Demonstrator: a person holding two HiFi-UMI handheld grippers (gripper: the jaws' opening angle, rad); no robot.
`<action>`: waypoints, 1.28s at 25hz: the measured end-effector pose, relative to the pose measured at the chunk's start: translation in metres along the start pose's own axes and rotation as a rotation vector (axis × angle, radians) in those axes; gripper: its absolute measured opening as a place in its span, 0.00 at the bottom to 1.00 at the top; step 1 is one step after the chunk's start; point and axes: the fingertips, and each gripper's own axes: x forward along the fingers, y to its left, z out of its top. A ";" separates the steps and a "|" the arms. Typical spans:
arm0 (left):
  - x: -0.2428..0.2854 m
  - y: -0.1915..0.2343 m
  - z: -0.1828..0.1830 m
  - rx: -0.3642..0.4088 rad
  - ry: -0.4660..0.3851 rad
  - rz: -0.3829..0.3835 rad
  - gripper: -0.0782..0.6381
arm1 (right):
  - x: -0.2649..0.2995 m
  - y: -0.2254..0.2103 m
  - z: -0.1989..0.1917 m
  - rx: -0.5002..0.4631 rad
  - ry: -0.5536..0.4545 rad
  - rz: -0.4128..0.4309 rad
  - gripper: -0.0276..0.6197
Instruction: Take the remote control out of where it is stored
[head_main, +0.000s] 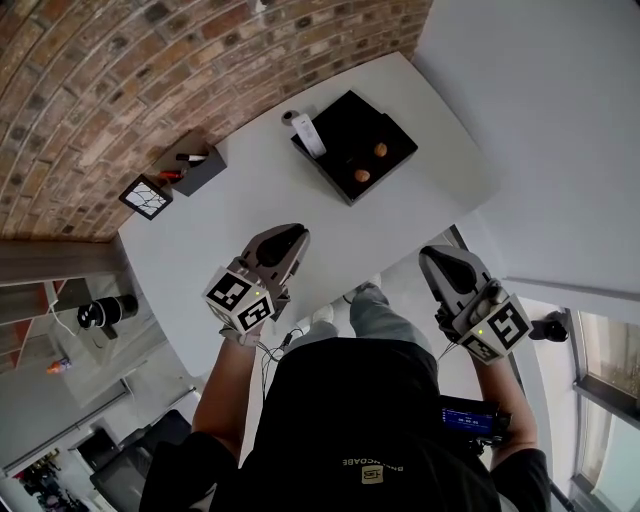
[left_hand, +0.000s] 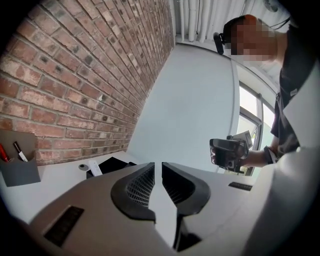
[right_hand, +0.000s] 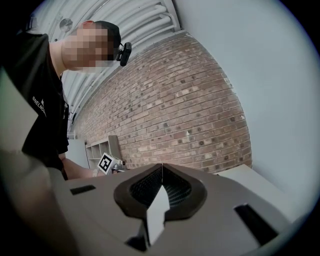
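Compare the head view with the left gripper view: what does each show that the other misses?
Head view only: two brown round objects in the black square tray, and a small black-framed picture.
Left gripper view only: the black camera on the person's head and white ceiling pipes.
Both: the slim white remote control at the tray's edge, the dark pen holder, the brick wall and the right gripper.
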 end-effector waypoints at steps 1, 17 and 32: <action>0.003 0.003 -0.002 0.001 0.009 0.002 0.15 | 0.002 -0.002 0.000 0.005 0.003 0.004 0.05; 0.057 0.089 -0.029 -0.053 0.111 0.090 0.26 | 0.038 -0.008 -0.014 0.062 0.105 0.131 0.05; 0.122 0.181 -0.047 -0.055 0.200 0.183 0.41 | 0.070 -0.040 -0.012 0.105 0.098 0.146 0.05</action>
